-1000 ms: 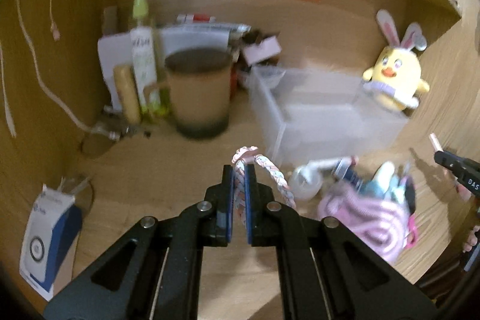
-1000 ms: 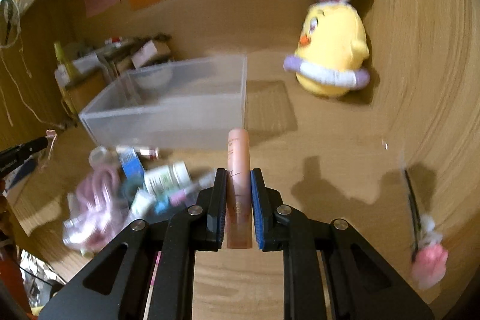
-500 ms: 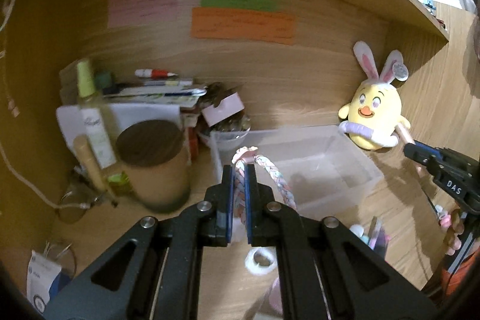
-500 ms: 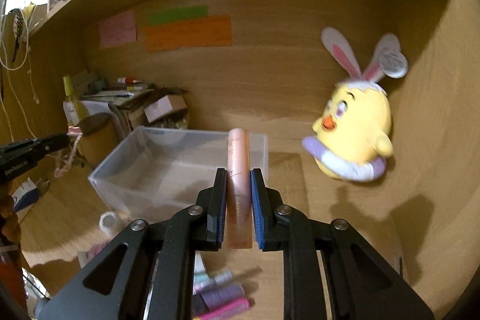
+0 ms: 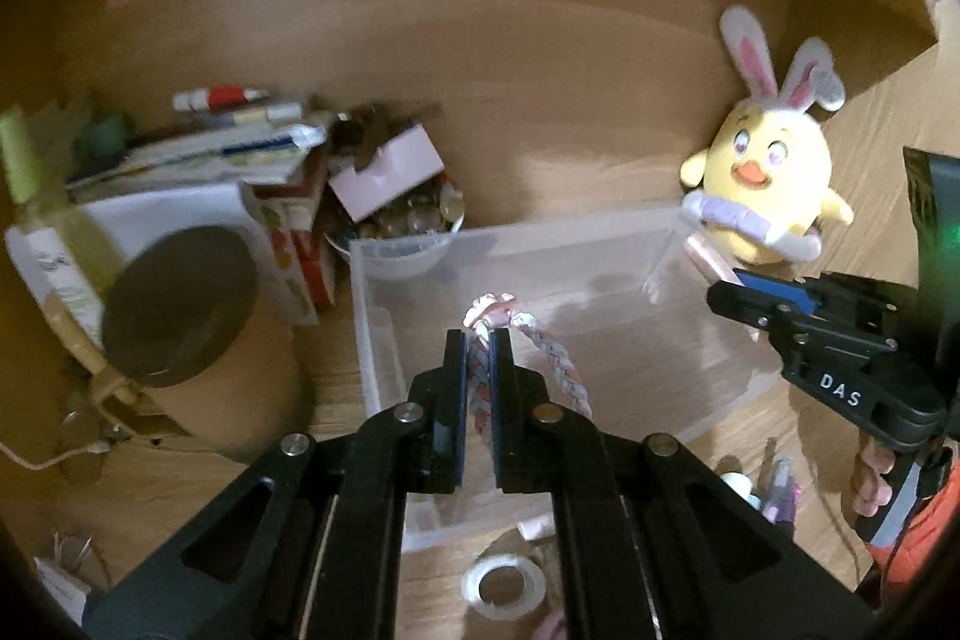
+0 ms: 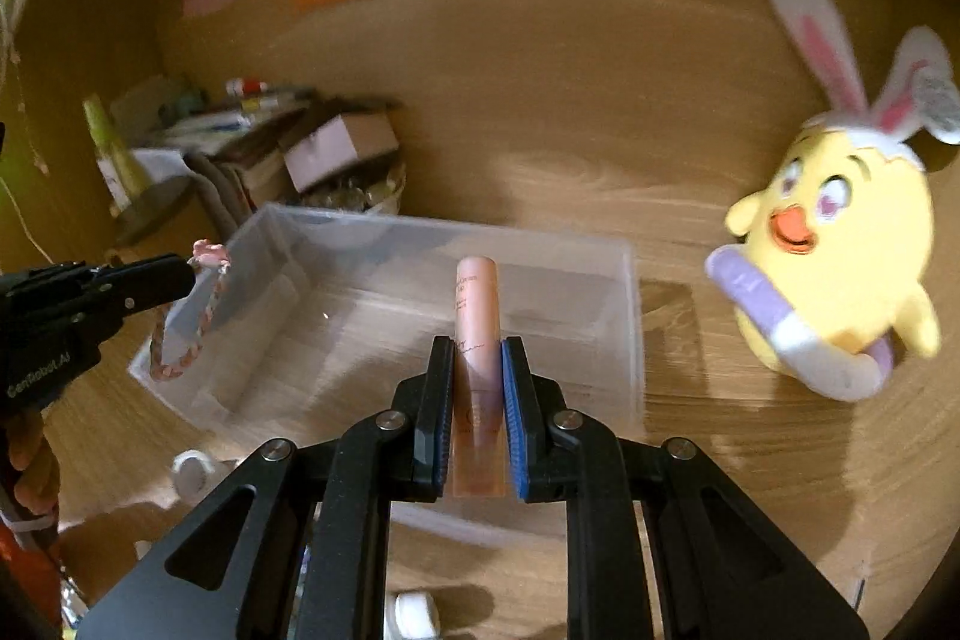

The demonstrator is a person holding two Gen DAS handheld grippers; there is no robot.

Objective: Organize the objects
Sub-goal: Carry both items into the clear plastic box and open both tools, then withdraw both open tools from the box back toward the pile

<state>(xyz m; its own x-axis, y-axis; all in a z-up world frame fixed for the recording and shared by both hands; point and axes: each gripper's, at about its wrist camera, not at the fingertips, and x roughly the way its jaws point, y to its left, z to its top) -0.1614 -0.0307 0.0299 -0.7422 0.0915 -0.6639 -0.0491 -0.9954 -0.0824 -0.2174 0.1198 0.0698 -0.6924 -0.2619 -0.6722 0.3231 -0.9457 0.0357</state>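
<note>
My left gripper (image 5: 478, 340) is shut on a braided pastel hair band (image 5: 555, 361) and holds it over the near left part of a clear plastic bin (image 5: 378, 340). My right gripper (image 6: 477, 346) is shut on a pink cosmetic tube (image 6: 476, 316) and holds it above the bin's (image 6: 624, 340) near wall. In the right wrist view the left gripper (image 6: 186, 274) shows at the left with the band (image 6: 198, 322) hanging over the bin's left end. In the left wrist view the right gripper (image 5: 729, 295) reaches in over the bin's right end with the tube (image 5: 708, 259).
A yellow bunny-eared chick plush (image 5: 768, 184) stands right of the bin (image 6: 840, 244). A round dark-lidded canister (image 5: 180, 304), a spray bottle (image 5: 54, 244), boxes and a bowl of beads (image 5: 414, 220) crowd the back left. A tape roll (image 5: 501, 583) and small cosmetics (image 5: 774, 478) lie in front.
Both grippers have moved forward and closer to the bin, each still holding its item. The band and the tube now hang over the bin's interior.
</note>
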